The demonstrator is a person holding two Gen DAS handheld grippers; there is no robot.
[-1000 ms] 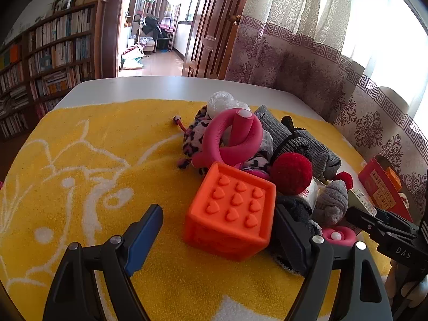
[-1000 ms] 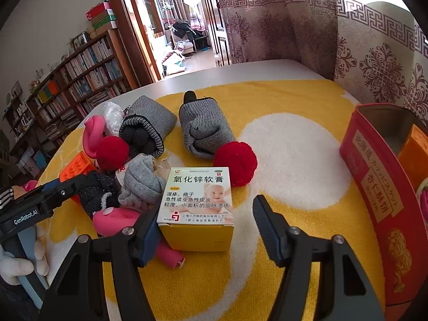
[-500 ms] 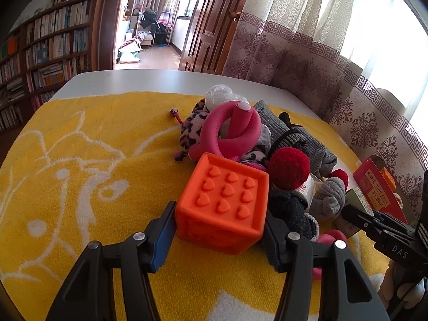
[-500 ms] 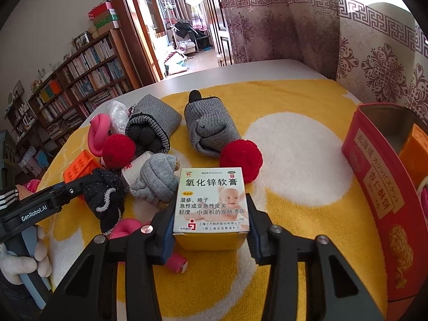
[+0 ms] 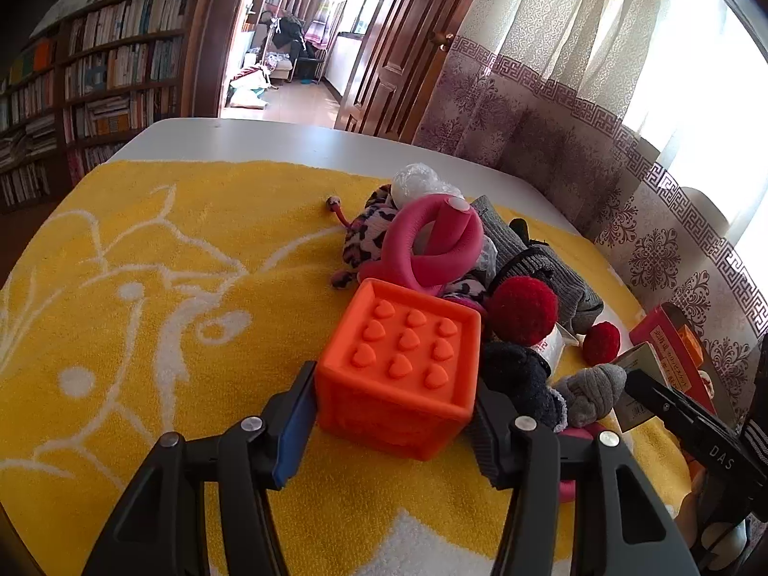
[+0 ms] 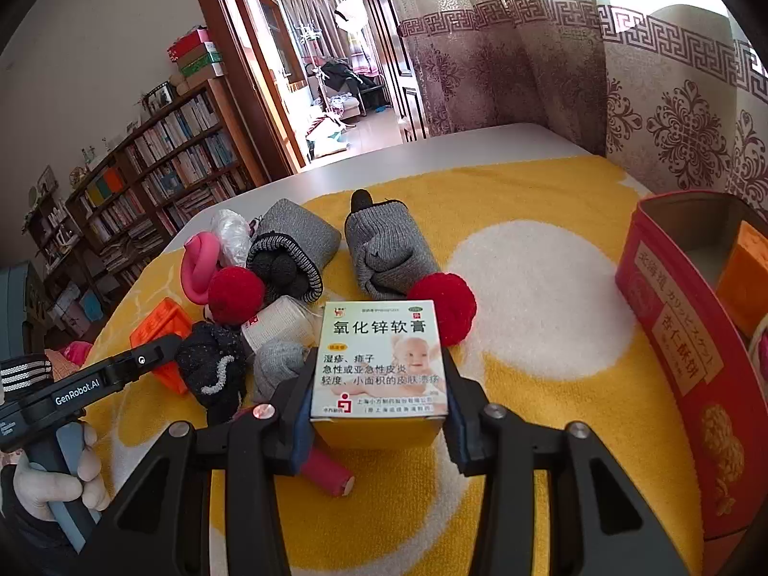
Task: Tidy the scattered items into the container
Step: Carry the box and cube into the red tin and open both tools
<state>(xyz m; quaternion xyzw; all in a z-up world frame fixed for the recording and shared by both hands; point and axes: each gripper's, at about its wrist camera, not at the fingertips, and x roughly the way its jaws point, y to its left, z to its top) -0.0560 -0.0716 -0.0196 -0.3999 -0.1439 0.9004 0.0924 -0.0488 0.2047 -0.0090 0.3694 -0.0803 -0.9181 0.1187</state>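
Note:
My left gripper [image 5: 391, 420] is shut on an orange rubber cube [image 5: 401, 367] with raised hearts, held just above the yellow towel. My right gripper [image 6: 377, 415] is shut on a white and yellow ointment box [image 6: 379, 365], lifted a little off the towel. The red tin container [image 6: 681, 336] stands open at the right of the right wrist view, an orange item inside it. The container also shows at the far right of the left wrist view [image 5: 672, 341].
A pile lies on the yellow towel [image 5: 144, 288]: pink loop toy [image 5: 432, 245], leopard plush, grey socks [image 6: 389, 249], two red pom-poms [image 6: 446, 307], black sock [image 6: 216, 365], white roll, pink tube [image 6: 326, 473]. Curtains hang behind the table.
Both grippers closed from open onto their objects. The left one took the orange cube, the right one took the ointment box and lifted it slightly.

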